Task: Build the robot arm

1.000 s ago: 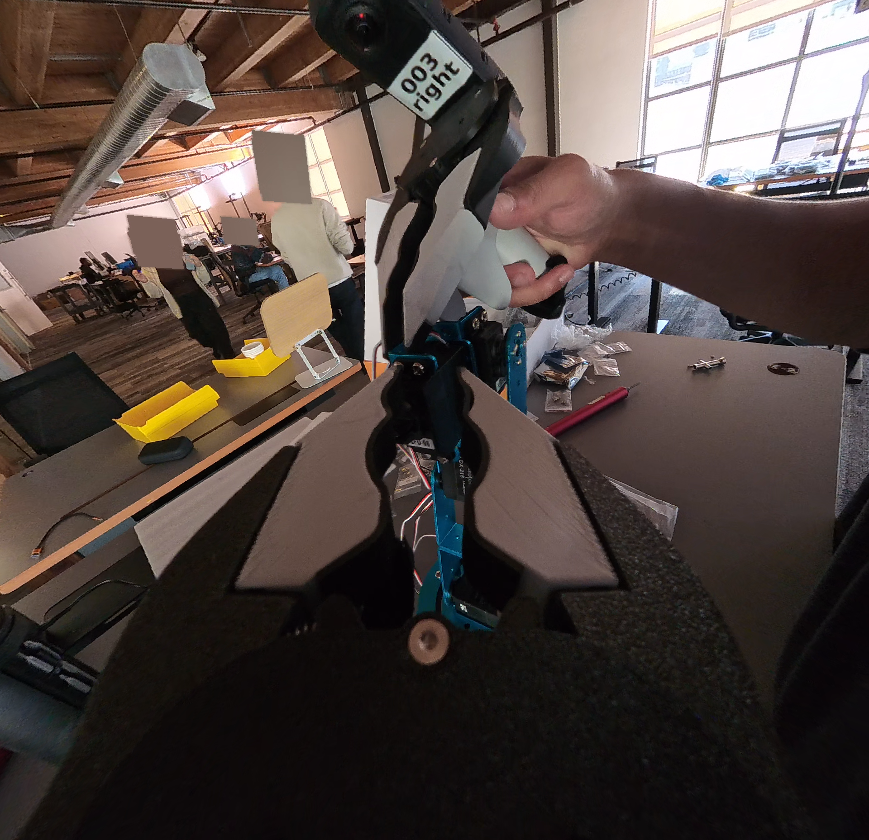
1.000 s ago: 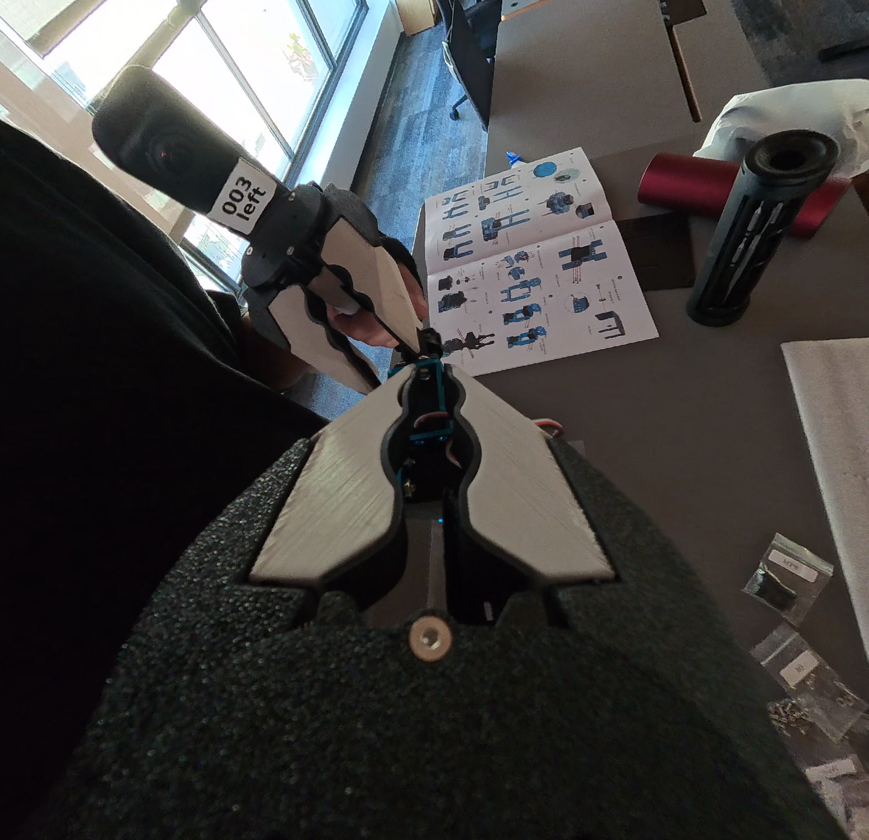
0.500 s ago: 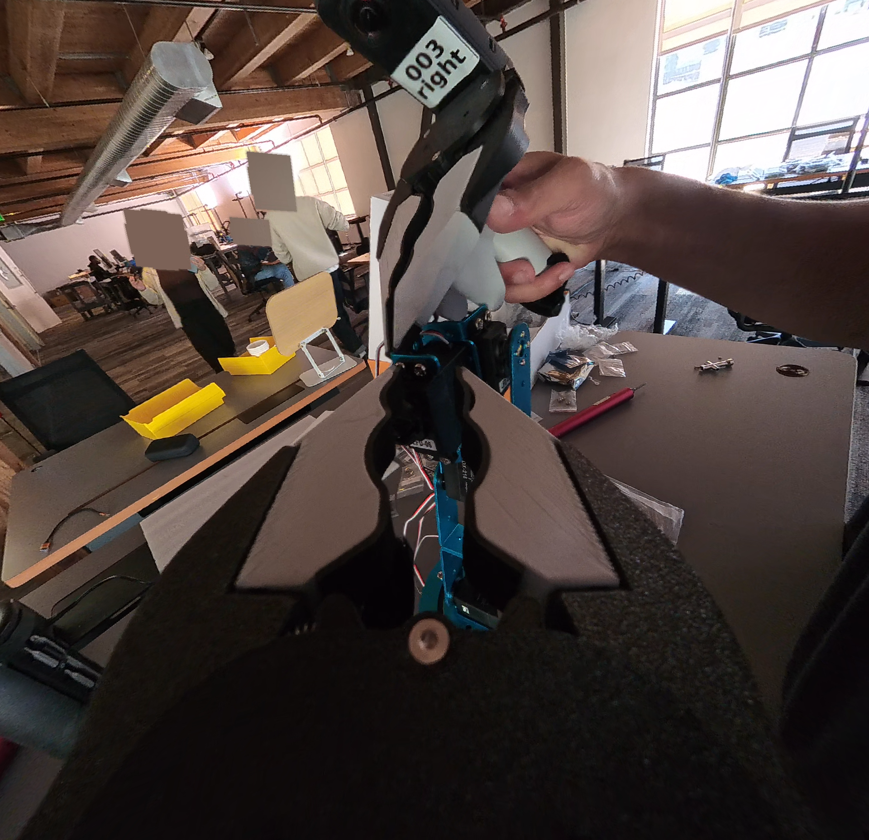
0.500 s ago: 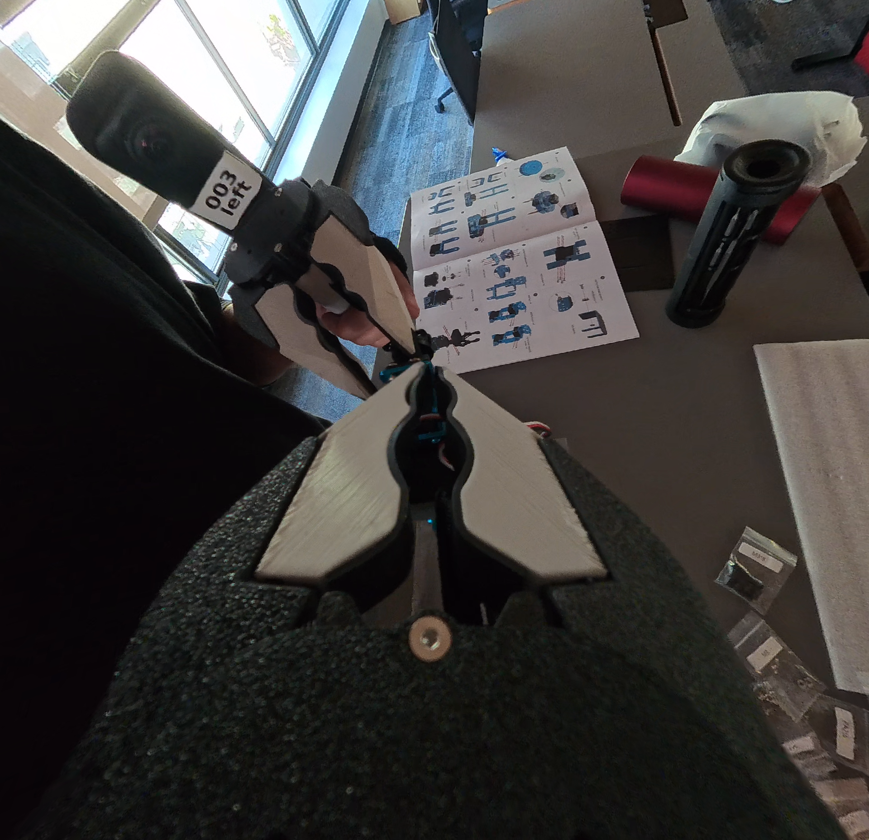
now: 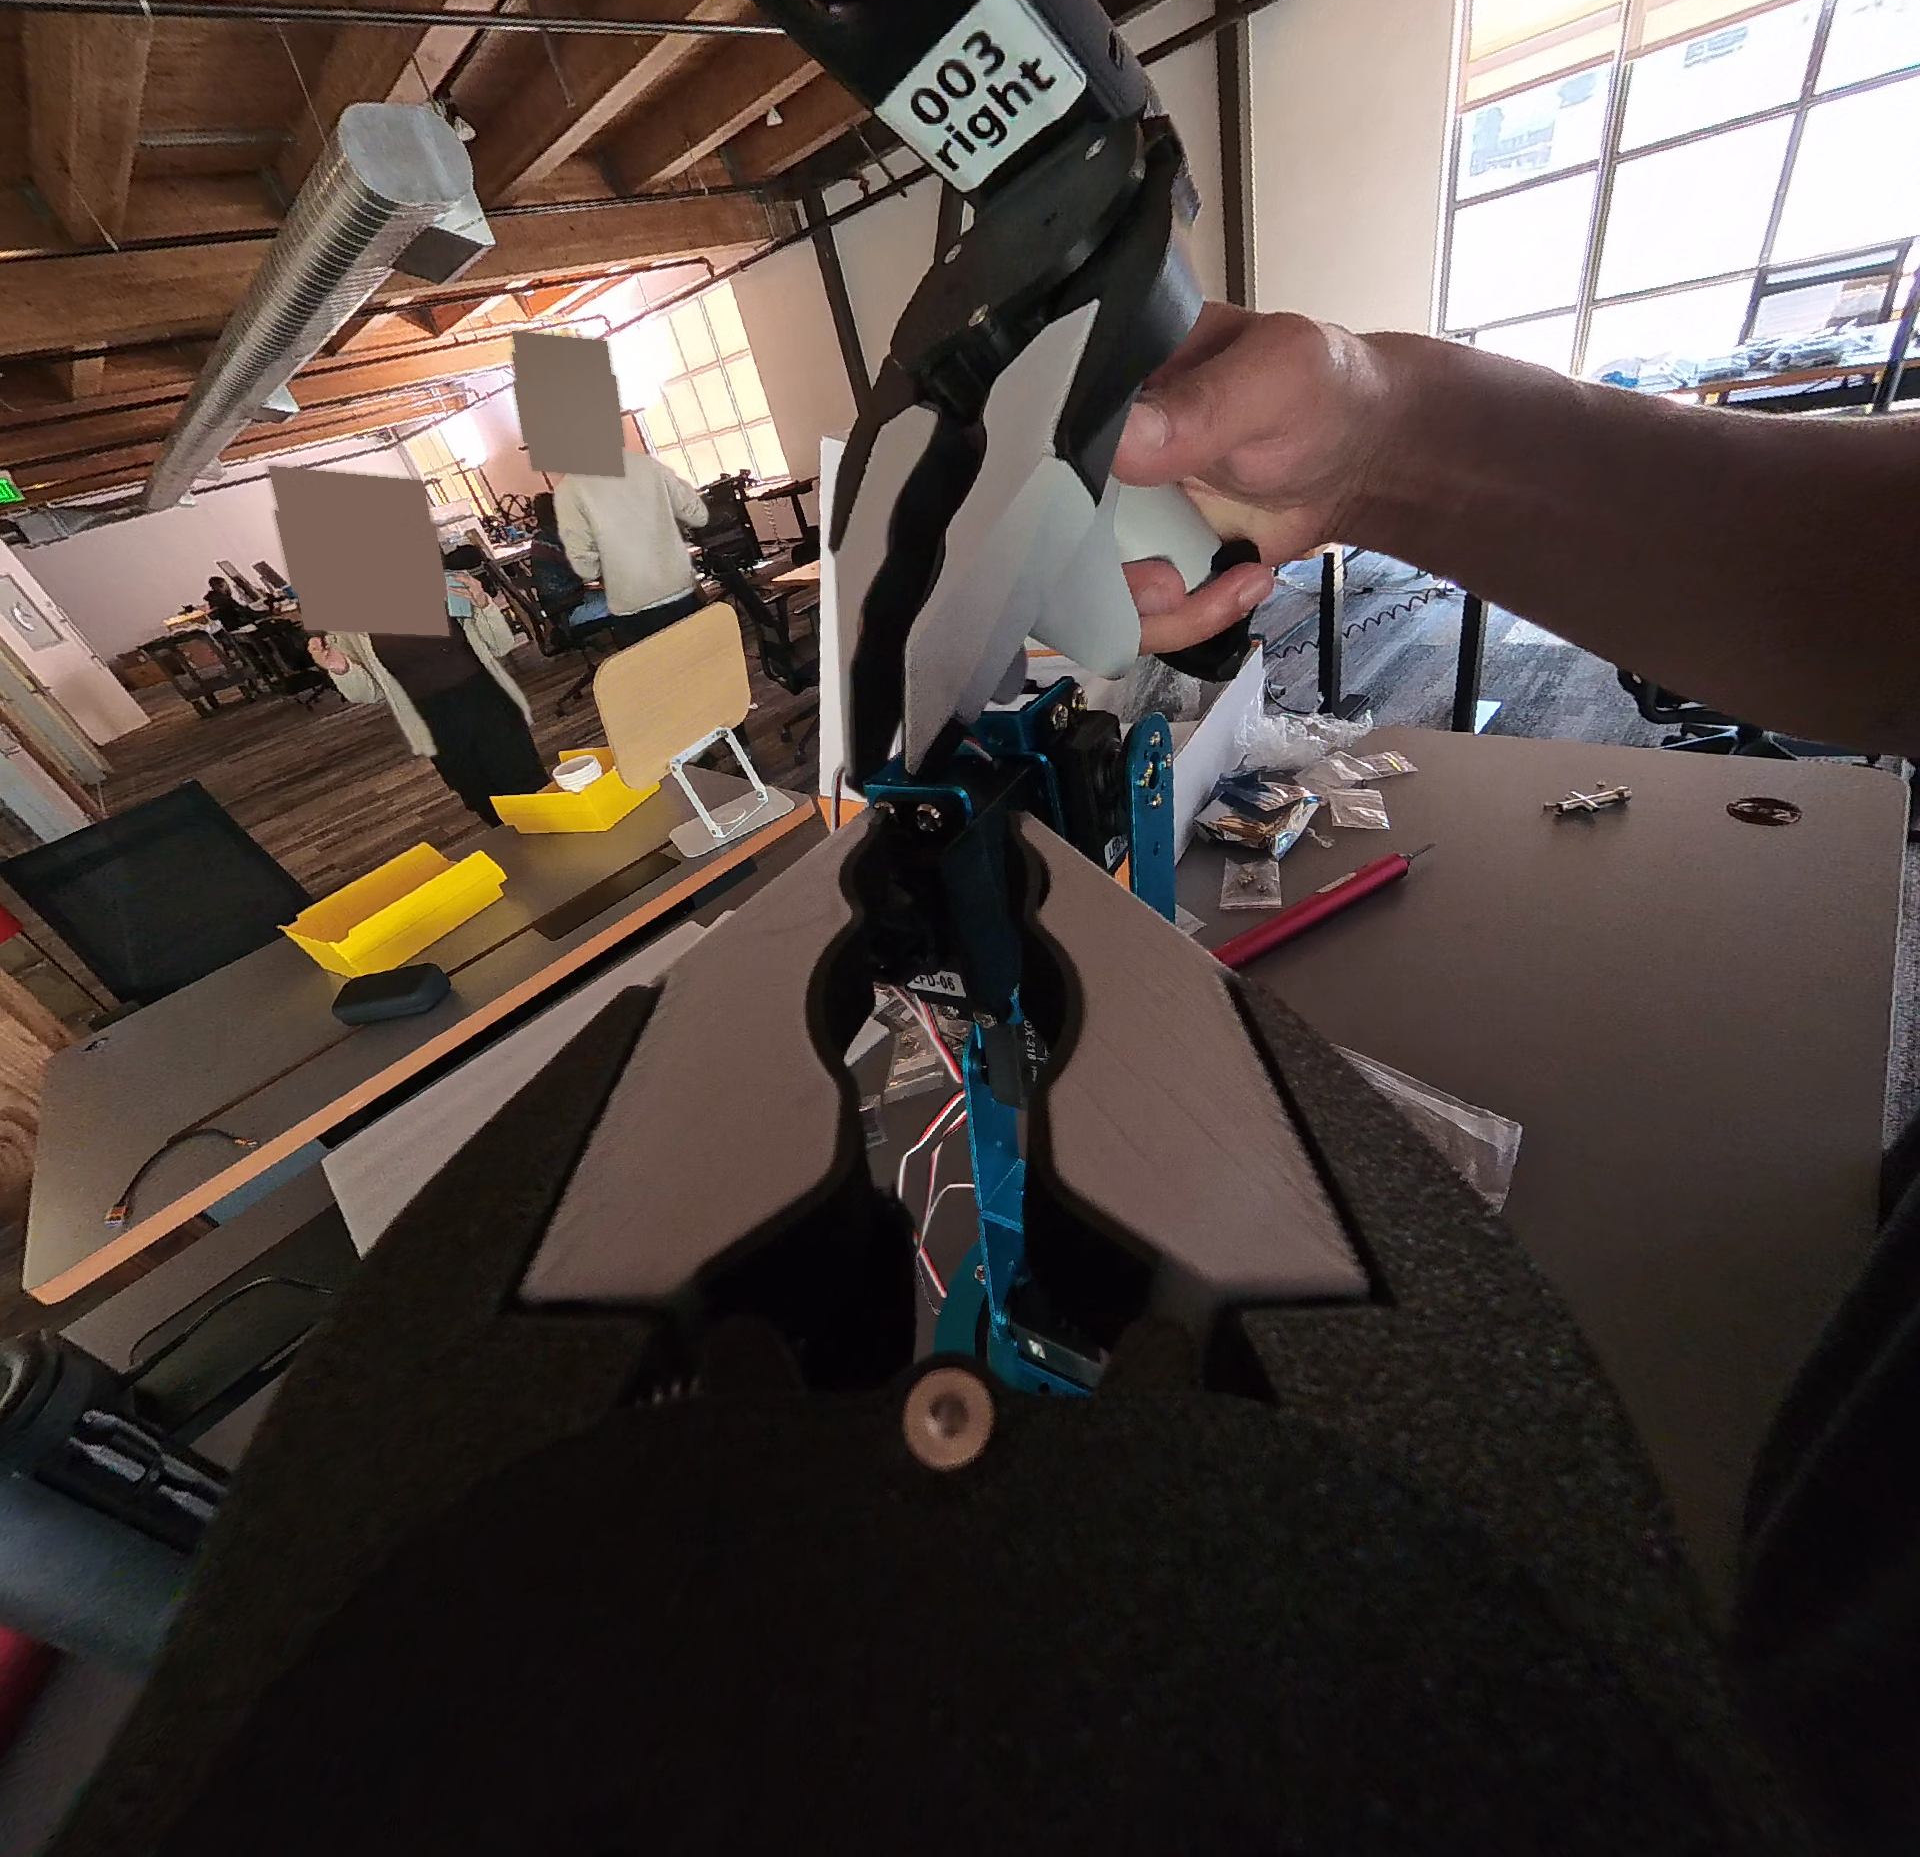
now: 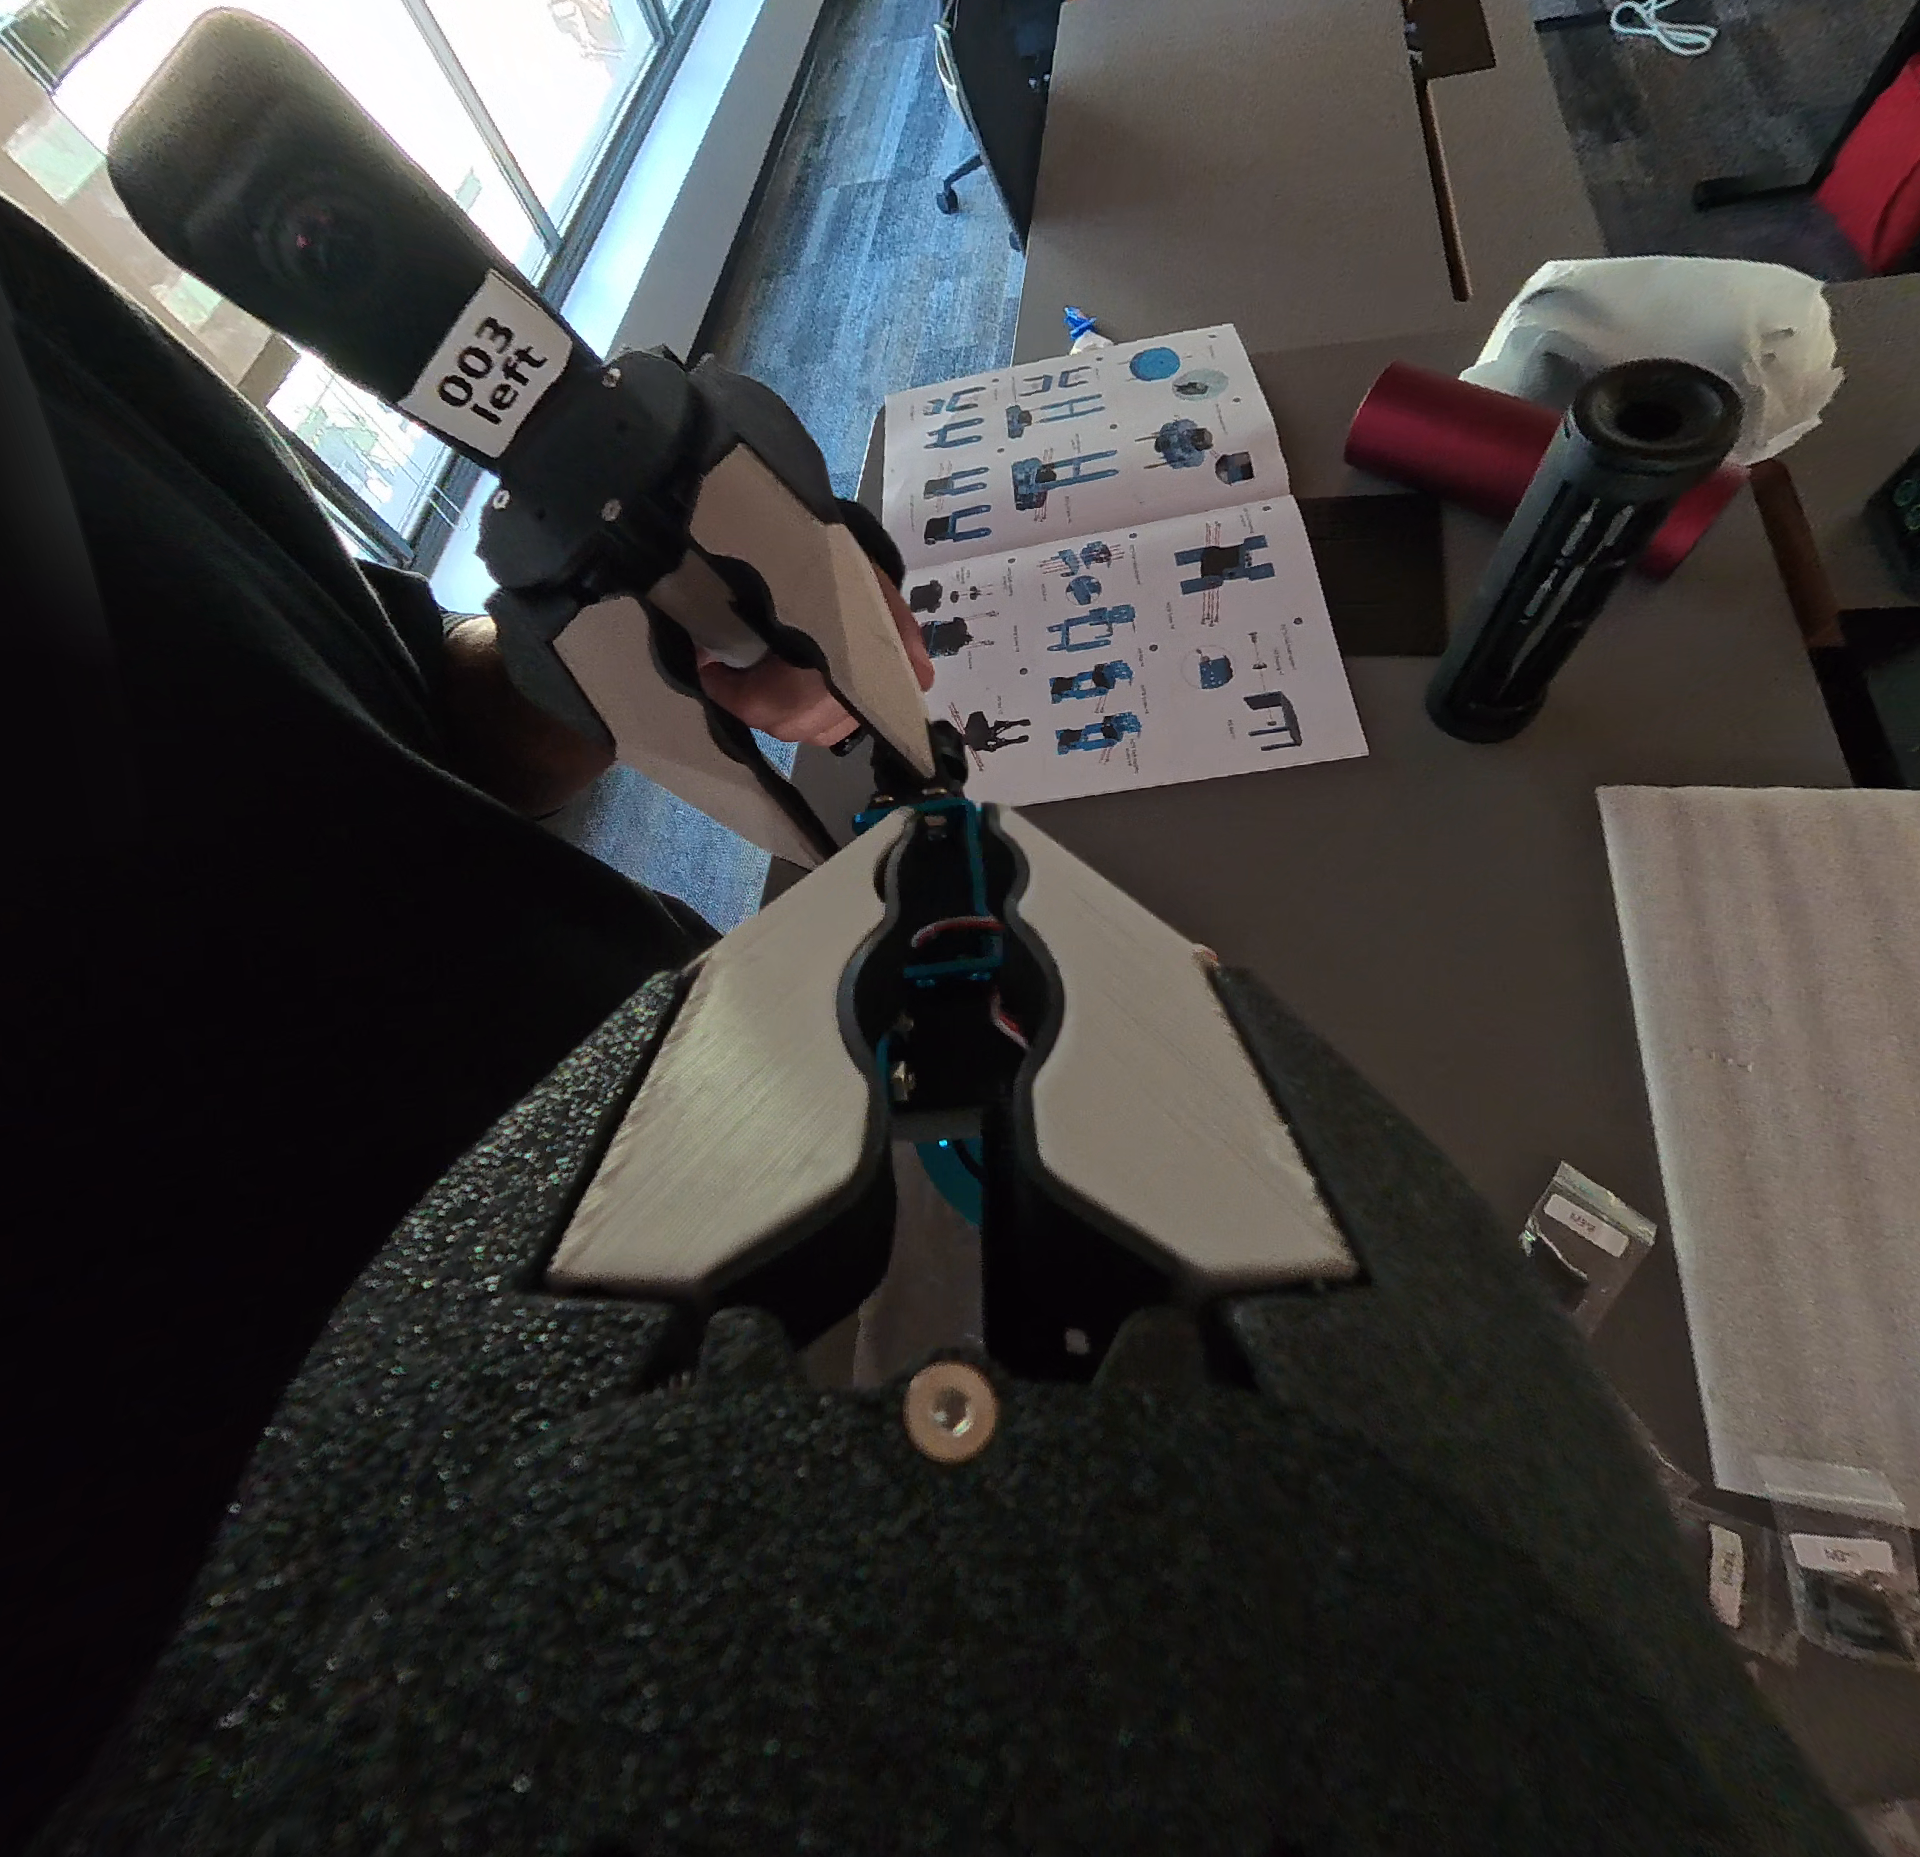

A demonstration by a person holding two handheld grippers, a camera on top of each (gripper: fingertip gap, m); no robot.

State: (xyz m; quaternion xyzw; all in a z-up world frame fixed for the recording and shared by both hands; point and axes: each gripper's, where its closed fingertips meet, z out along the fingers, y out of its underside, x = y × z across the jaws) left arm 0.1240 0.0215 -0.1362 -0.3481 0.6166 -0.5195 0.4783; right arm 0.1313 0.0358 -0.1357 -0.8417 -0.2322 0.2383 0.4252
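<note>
A blue metal robot assembly [image 5: 995, 1163] with black servos and red-and-white wires is held above a grey table [image 5: 1558, 976]. My left gripper [image 5: 948, 820] is shut on its upper black servo block. The right gripper [image 5: 902, 753], held by a hand, comes down from above and meets the same top end. In the right wrist view my right gripper [image 6: 951, 815] is shut on the blue bracket of the assembly [image 6: 951, 976]. The left gripper [image 6: 873, 815] reaches in from the upper left, its tips on the same part. The lower part of the assembly is hidden between the fingers.
An open picture booklet [image 6: 1122, 581], a black cylinder [image 6: 1558, 560], a red cylinder [image 6: 1455, 446] and a white foam sheet [image 6: 1787, 1080] lie on the table. Small parts bags [image 6: 1590, 1246] and a red screwdriver [image 5: 1320, 914] lie nearby. Yellow bins [image 5: 395, 903] and people stand farther off. Less than 4 cm separates the two grippers' tips.
Both grippers keep their hold on the assembly. The right gripper has tilted and shifted slightly, so the booklet and cylinders sit differently in its view.
</note>
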